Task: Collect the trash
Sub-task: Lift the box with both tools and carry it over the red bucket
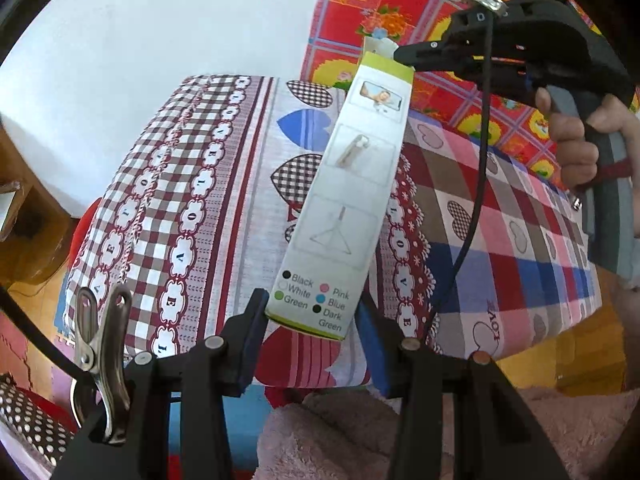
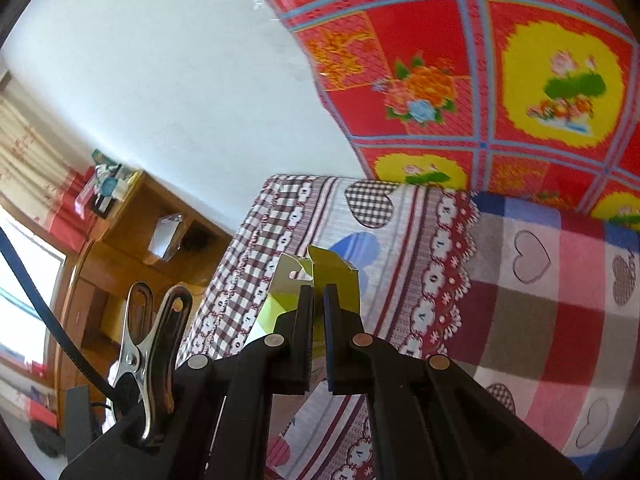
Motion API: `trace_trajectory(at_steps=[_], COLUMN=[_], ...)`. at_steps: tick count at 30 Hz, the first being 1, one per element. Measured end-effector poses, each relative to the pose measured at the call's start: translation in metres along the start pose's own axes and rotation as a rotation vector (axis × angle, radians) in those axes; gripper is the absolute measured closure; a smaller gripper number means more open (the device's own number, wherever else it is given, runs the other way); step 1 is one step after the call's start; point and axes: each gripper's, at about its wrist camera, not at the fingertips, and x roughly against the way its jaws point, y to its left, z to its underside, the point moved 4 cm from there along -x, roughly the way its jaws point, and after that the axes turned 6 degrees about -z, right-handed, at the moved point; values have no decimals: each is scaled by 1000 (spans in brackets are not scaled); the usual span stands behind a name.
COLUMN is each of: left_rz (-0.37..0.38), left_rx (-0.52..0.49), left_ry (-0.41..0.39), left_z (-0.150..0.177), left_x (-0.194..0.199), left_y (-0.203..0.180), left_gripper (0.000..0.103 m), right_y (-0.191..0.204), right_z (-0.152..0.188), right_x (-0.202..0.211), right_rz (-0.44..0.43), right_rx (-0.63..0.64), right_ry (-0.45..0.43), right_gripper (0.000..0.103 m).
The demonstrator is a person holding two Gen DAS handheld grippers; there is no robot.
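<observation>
Hiding the box's (image 1: 352, 184) torn flap, the right gripper (image 2: 319, 300) pinched it shut; the left gripper (image 1: 312, 320) clasped its base above the bed (image 1: 192, 184).

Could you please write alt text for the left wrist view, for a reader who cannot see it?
A long white and green carton is held over a patchwork-print bedspread, its near end between the left hand-held gripper pads and its far flap pinched by the right hand-held gripper. A hand grips the right tool's handle.

Black claw (image 1: 310, 334) with blue pads, silver rivets (a steel clip beside), black cable.
</observation>
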Motion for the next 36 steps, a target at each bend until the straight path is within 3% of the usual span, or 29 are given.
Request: trace_trajectory(at_steps=[9,16,27,36], left_rz=[-21,-34,-55,-81], left_rx=[79,151,188,217], left_ry=[2,10,-5,32], left_z=[0,2,-7,-9], left_x=[-1,-5,0,-10], left_y=[20,61,164,256], left_gripper=[57,57,57,57], right_y=[23,53,147,207], right_z=[-11,-19,-41,-53], right_x=[-17,-44,-104,-176], right_rz=[-48,-87,-135,-140], right_rx=[49,71,135,131], right_ry=[18,43,56,101], right_gripper=[97,97,97,97])
